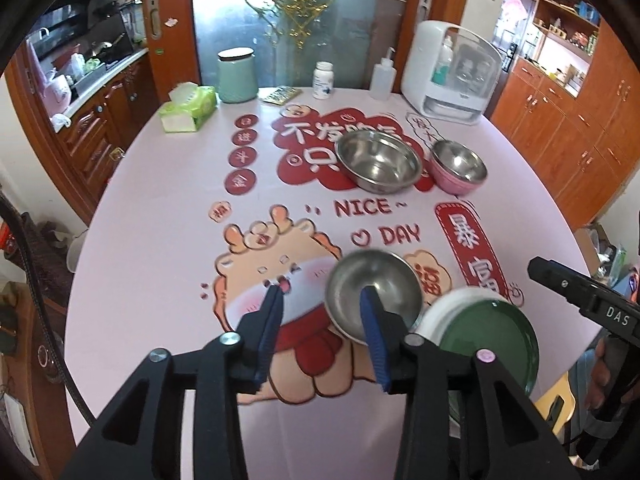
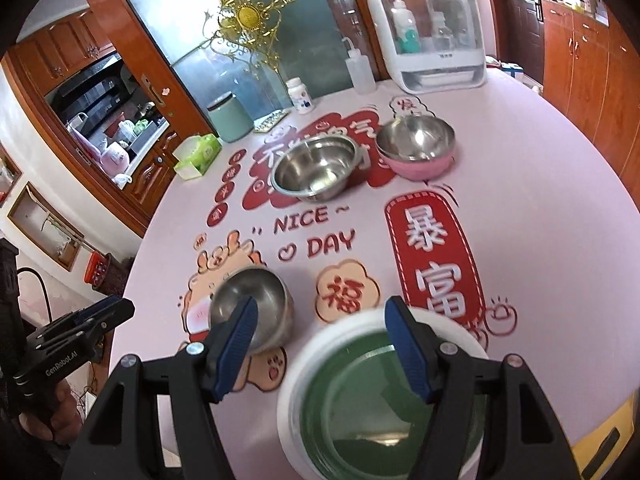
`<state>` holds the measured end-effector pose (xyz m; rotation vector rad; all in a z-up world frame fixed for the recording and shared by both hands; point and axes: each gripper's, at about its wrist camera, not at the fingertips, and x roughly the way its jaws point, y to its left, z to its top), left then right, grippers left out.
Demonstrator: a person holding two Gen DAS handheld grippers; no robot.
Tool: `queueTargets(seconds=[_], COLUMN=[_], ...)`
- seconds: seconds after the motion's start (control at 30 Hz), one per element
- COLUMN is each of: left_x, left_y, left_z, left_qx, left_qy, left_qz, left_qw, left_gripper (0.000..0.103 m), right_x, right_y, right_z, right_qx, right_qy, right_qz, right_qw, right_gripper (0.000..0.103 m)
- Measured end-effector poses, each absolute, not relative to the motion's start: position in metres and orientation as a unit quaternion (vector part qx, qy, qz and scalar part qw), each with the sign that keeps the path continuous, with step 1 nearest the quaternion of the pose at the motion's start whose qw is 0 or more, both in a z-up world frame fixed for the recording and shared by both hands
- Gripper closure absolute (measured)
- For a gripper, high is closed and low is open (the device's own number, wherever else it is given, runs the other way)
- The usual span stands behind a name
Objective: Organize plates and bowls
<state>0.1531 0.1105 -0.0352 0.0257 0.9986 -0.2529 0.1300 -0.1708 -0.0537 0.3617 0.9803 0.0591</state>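
My left gripper point(image 1: 320, 292) hovers open above the pink tablecloth, nothing between its blue pads. Just right of it a small steel bowl point(image 1: 374, 296) stands upright, partly behind the right finger. A green plate point(image 1: 492, 336) lies on a white plate point(image 1: 452, 304) at the near right. My right gripper point(image 2: 322, 304) hangs open over that green plate point(image 2: 360, 400) and grips nothing. Further back sit a large steel bowl point(image 1: 378, 160) and a pink bowl point(image 1: 452, 184) with a steel bowl nested inside.
Along the table's far edge stand a green tissue pack point(image 1: 188, 110), a teal canister point(image 1: 237, 76), a white pill bottle point(image 1: 322, 80), a squeeze bottle point(image 1: 383, 76) and a white cabinet appliance point(image 1: 452, 76). Wooden cupboards flank the table. A yellow chair point(image 1: 556, 400) sits near right.
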Motion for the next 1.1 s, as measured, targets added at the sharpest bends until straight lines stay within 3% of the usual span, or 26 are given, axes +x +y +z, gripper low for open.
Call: queueTargets(seconds=[0.5,0.6,1.1], left_x=[0.212,0.223,0.302], left_y=[0.104,0.100,0.073], left_z=[-0.023,-0.025,-0.030], left_qx=[-0.011,-0.013,-0.007], left_qy=[0.486,0.494,0.498], left_qz=[-0.070,-0.062,-0.040], left_qw=[0.871,0.867,0.866], left_gripper=[0.052,0.047,0.046], right_x=[0.205,0.220,0.290], right_y=[-0.171,-0.173,-0.186], right_z=[-0.047,-0.049,-0.085], right_qx=[0.154,0.153,0.152], right_qy=[0.470,0.471,0.499], right_qz=[0.075,0.084,0.100], right_qw=[0.866,0.865,0.847], right_gripper=[0.037,0.037,0.037])
